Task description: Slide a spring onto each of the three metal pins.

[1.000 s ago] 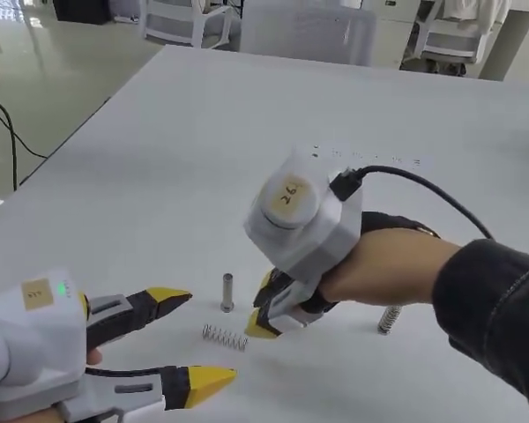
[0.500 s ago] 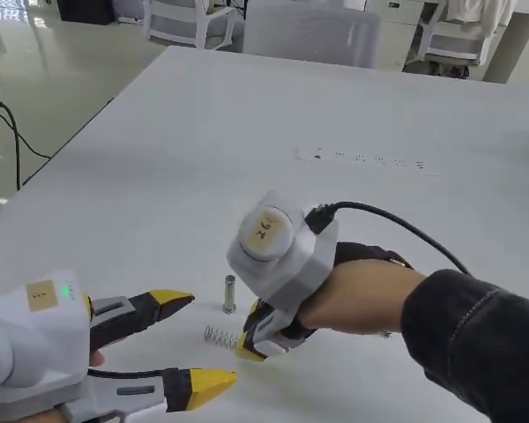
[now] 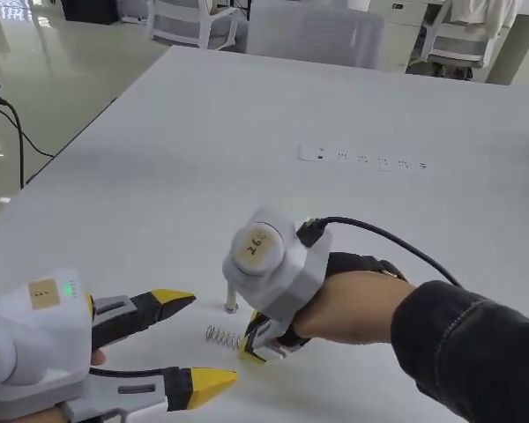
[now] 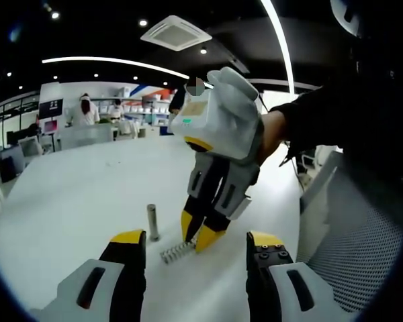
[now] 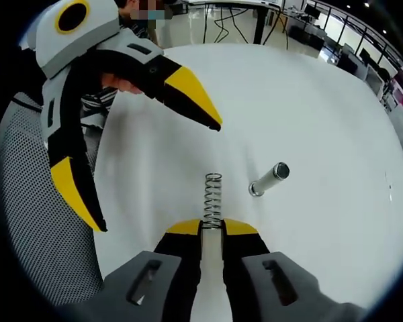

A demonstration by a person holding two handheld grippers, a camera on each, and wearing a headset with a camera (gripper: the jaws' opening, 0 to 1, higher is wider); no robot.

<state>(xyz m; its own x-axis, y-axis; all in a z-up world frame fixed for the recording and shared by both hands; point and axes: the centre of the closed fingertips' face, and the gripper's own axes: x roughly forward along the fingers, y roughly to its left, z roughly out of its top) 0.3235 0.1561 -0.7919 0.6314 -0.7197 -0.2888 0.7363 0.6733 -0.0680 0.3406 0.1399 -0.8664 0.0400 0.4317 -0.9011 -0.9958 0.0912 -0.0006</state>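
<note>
A small steel spring (image 3: 220, 336) lies flat on the white table (image 3: 247, 159). My right gripper (image 3: 251, 348) is down at the table, shut on the spring's right end. Its own view shows the spring (image 5: 213, 198) running forward from between the yellow tips of the right gripper (image 5: 212, 227). A bare metal pin (image 3: 231, 305) stands upright just behind the spring, partly hidden by the right gripper's body; it stands clear to see in the left gripper view as the pin (image 4: 152, 222). My left gripper (image 3: 210, 338) hovers open at the lower left, pointing at the spring (image 4: 176, 251).
The black cable (image 3: 388, 238) of the right gripper trails to the right over the person's sleeve (image 3: 476, 352). A row of small marks (image 3: 361, 160) lies farther back on the table. The table's left edge (image 3: 88, 123) drops to the floor; chairs (image 3: 309, 35) stand beyond the far end.
The right gripper has moved left and down onto the spring's end and shut on it. The left gripper has stayed put.
</note>
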